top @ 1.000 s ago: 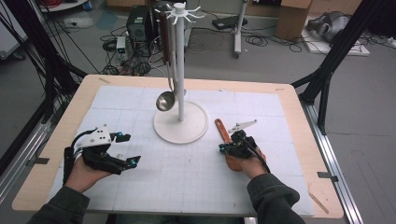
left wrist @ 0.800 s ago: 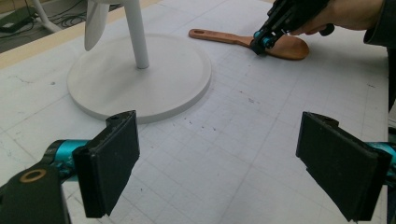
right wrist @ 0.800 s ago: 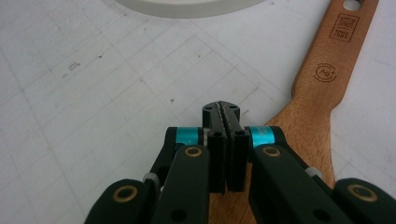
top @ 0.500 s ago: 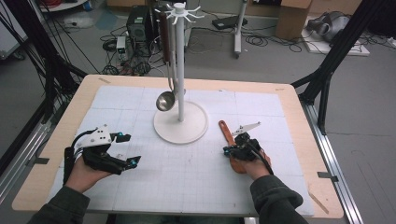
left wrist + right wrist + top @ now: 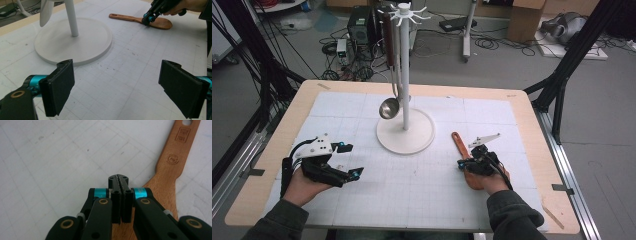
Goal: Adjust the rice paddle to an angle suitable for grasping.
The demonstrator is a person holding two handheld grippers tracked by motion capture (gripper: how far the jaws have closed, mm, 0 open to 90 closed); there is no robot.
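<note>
Partly hidden wooden spatula under the right gripper.
Its jaws are pressed together, empty, covering the blade; left gripper gapes wide over bare mat.

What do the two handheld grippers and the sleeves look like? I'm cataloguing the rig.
Both the left gripper and the right gripper are black with teal collars, brass rivets and flat black jaws. Each carries a grey three-cornered plate and trails a black cable. The sleeves are dark olive-grey.

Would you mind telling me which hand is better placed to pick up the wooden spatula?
The right gripper: its shut fingers sit right over the wooden spatula, while the left gripper rests open across the mat.
</note>
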